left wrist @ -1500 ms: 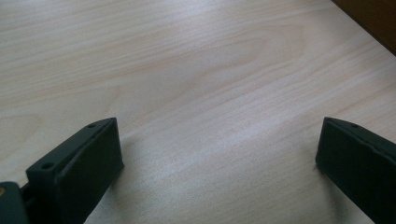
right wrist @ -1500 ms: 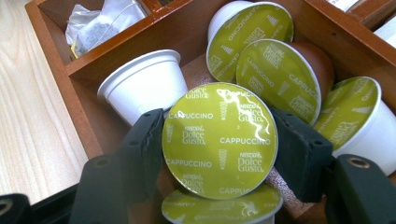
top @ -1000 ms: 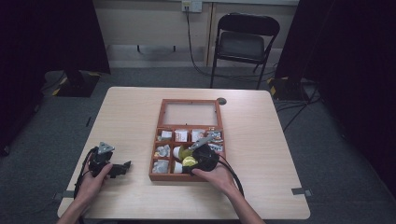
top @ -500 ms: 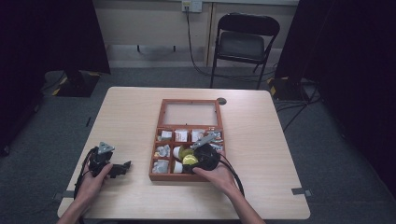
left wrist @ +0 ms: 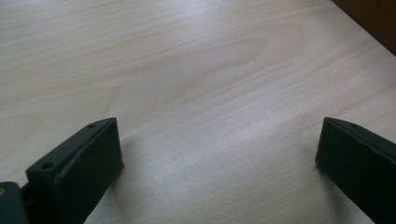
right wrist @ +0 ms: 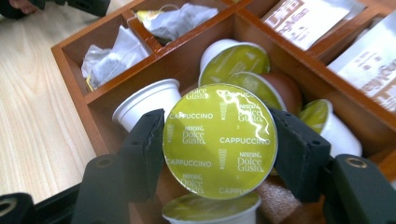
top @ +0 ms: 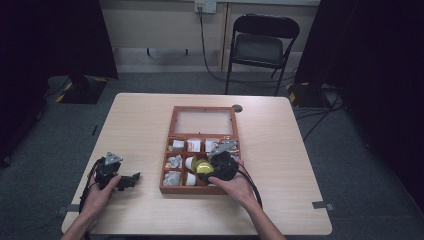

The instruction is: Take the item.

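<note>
Behind your table stands a folding chair (dark, facing you). A cable drops from the wall socket. Tape marks lie on the grey floor.

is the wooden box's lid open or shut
Open. In the high view the glass-paned lid lies flat behind the wooden box, and the capsules and tea bags inside are uncovered.

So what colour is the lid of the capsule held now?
Yellow-green capsule lid with white lettering, clearest in the right gripper view.
</note>
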